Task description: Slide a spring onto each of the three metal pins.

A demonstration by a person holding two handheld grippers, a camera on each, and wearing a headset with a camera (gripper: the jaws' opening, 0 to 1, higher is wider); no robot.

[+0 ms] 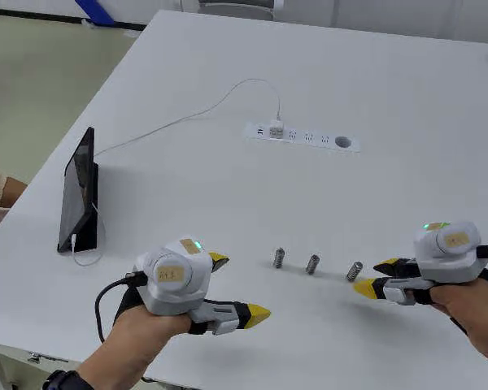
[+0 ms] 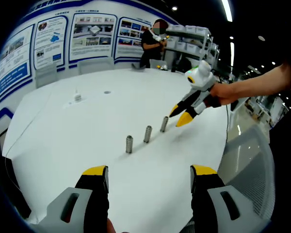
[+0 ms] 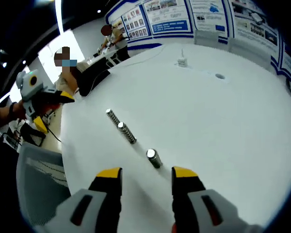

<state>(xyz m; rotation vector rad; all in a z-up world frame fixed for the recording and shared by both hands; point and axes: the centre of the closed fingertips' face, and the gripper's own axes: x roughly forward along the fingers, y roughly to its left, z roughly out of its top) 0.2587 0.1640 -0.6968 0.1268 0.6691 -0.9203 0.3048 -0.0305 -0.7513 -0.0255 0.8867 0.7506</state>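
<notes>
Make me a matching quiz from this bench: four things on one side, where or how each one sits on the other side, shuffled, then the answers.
Things
1. tablet
2. power strip
3. three springs
4. right hand-held gripper

Places or states
A. has a white plug in it
B. open, beside one end of the spring row
C. propped upright near the left edge of the table
D. lined up in a short row

Pairs: 1-C, 2-A, 3-D, 4-B

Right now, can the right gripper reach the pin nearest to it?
Probably yes. The right gripper is open, and the nearest pin stands upright just ahead of its fingers, roughly in line with the gap, with bare table between them and nothing in the way.
</notes>
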